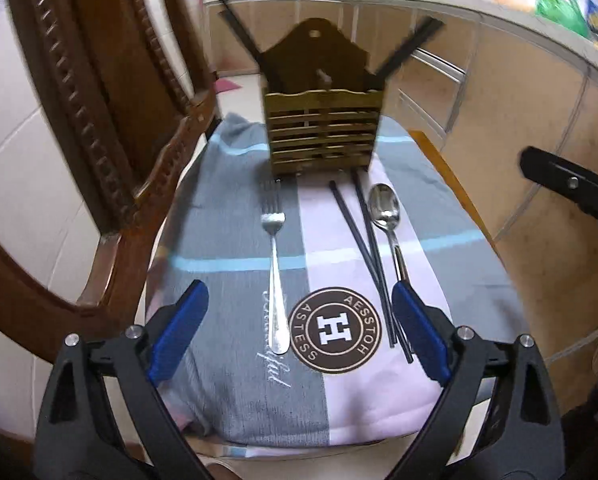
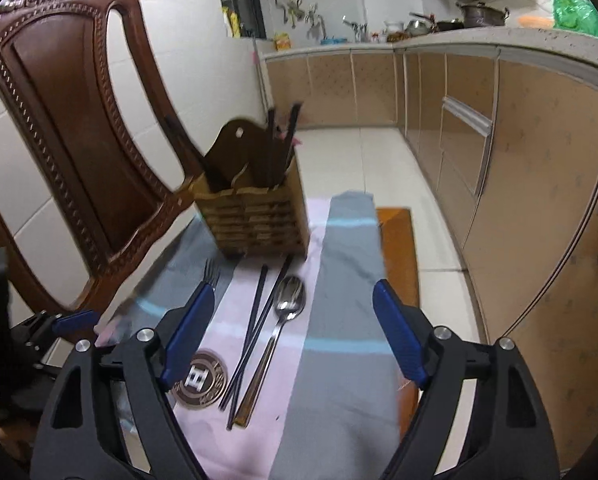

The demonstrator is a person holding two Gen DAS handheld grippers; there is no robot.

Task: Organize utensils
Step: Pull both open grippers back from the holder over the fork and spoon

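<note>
Left gripper (image 1: pixel 299 300) wide (empty) — over fork (image 1: pixel 274 264).

- A wooden chair seat carries everything, covered by a folded cloth (image 1: pixel 235 208) in grey, pale pink and light-blue stripes, with a round brown badge (image 1: pixel 335 330) printed on it.
- A slatted wooden utensil holder (image 1: pixel 323 128) stands upright at the far end of the cloth, dark chopsticks leaning in it.
- A fork (image 1: pixel 274 264) lies on the grey band, tines toward the holder.
- Two dark chopsticks (image 1: pixel 363 248) lie on the pink band.
- A spoon (image 1: pixel 385 210) lies just beside them, bowl toward the holder.
</note>
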